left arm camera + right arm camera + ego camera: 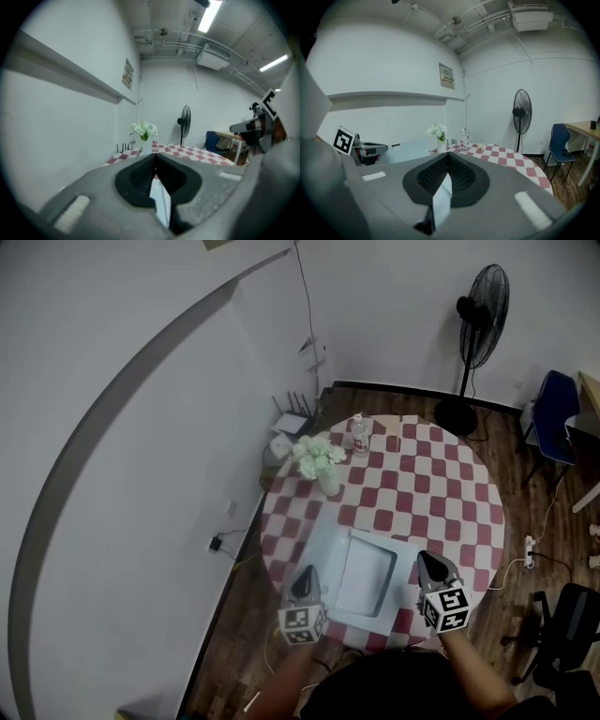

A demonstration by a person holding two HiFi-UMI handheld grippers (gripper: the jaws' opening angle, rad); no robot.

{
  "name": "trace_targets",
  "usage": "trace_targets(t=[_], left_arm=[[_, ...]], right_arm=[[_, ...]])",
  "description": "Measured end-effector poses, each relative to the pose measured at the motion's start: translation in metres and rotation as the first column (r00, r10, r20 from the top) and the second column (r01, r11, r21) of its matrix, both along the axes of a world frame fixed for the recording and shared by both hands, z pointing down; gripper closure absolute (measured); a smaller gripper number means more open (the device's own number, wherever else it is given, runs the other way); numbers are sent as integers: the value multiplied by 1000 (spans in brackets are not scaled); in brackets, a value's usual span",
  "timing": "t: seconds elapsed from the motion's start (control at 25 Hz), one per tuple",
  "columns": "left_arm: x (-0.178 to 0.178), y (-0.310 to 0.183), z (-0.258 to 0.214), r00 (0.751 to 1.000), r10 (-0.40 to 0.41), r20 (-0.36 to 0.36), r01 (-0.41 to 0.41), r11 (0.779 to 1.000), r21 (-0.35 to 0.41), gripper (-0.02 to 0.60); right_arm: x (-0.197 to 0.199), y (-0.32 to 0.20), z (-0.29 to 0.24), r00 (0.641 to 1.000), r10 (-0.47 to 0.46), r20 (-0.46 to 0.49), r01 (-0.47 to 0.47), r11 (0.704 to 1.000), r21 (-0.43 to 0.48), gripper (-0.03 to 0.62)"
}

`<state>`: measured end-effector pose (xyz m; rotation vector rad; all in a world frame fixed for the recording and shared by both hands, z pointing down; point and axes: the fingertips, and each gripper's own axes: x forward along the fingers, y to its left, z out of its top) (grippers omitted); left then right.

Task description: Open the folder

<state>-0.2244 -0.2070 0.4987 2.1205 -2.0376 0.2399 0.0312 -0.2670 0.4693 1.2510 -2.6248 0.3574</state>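
A pale blue folder [367, 576] with a white sheet on it sits at the near edge of the round checkered table [441, 493]. My left gripper [307, 573] is at its left side and my right gripper [425, 559] at its right side. In the left gripper view the jaws [155, 155] are shut, with a thin pale strip of the folder [161, 201] pinched between them. In the right gripper view the jaws [448, 154] are likewise shut on a pale edge of the folder [440, 206]. From there the folder's surface [405, 146] stretches towards the left gripper [370, 149].
A vase of white flowers [323, 460] and a clear bottle [360, 435] stand at the table's far side. A standing fan [478, 324] and a blue chair [553, 413] are beyond it. A black chair [572, 624] is at the right, and the wall runs close on the left.
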Motion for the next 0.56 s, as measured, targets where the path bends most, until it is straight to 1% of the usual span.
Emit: trace_targets(t=[0.32,0.56], left_arm=[[6,1,-1,1000,-8,5,8,1000,7,578],[11,1,7,999,15,50,-15,1000,-15,578]], right_arm=[[16,-1,-3,1000,6,-13,-6,1000,19,592],[23,3,-6,1000,0,-20,0,1000,27,592]])
